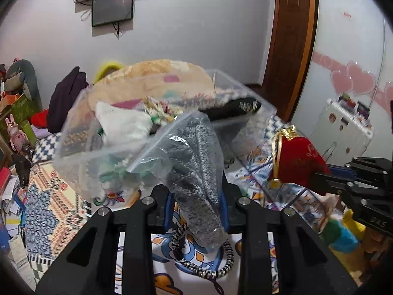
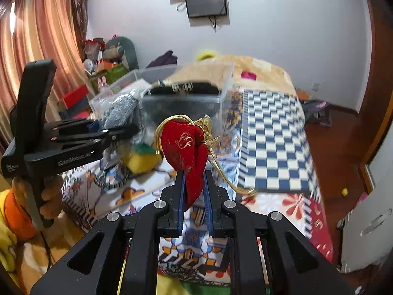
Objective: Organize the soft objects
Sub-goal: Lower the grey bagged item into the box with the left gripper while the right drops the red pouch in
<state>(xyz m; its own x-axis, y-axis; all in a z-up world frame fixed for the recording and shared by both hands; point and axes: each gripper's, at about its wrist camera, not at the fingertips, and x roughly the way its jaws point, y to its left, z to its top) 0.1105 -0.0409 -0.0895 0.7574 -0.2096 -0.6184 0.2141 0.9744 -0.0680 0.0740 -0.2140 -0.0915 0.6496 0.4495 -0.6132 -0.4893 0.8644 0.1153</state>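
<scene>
right gripper [image 2: 193,184] pinches red velvet pouch [image 2: 188,152].

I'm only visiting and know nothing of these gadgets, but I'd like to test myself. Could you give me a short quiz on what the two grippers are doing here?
1. True or false: the right gripper is shut on a red velvet pouch.
2. What does the left gripper hold? A) a yellow sponge B) a clear zip bag with grey knit fabric C) nothing
3. Fill in: behind both held things stands a clear plastic ___ full of soft items.

Key: 1 true; 2 B; 3 bin.
</scene>
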